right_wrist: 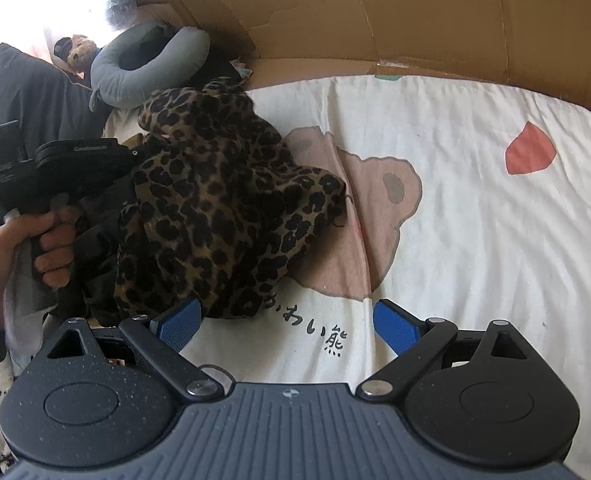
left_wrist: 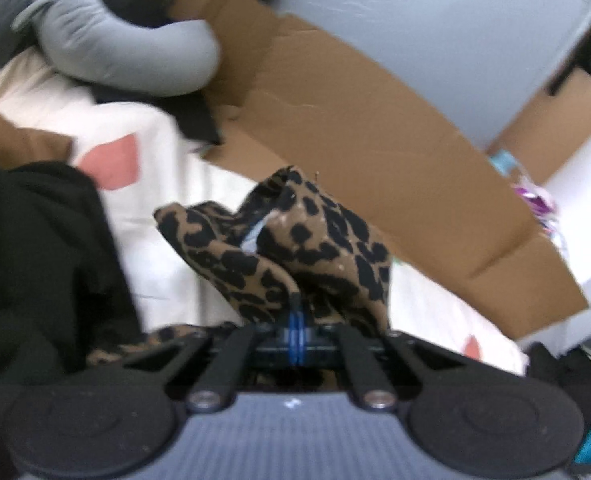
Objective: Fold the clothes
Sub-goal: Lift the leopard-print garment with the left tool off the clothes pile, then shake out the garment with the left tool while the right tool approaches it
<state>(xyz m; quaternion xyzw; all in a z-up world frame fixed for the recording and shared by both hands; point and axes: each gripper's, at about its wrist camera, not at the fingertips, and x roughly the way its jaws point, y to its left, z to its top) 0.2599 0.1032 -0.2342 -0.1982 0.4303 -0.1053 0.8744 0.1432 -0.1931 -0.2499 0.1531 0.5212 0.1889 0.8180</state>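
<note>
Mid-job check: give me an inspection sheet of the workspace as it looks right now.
Surface: white bedsheet with bear print, wrinkled.
Job's things: leopard-print garment bunched in a heap; black garment beside it.
Clutter: grey neck pillow, plush toy.
Grippers: left tool shut on the leopard fabric; right tool open, empty, over the sheet by the heap.
Cables: nothing seen.
Surroundings: flattened cardboard along the far edge of the bed.

The left gripper (left_wrist: 296, 320) has its blue fingers (left_wrist: 295, 326) pressed together, pinching cloth. A bare hand (right_wrist: 45, 246) wraps its handle, wrist bent. The right gripper (right_wrist: 287, 326) hovers low with its blue fingers (right_wrist: 395, 326) spread wide apart, holding nothing.
</note>
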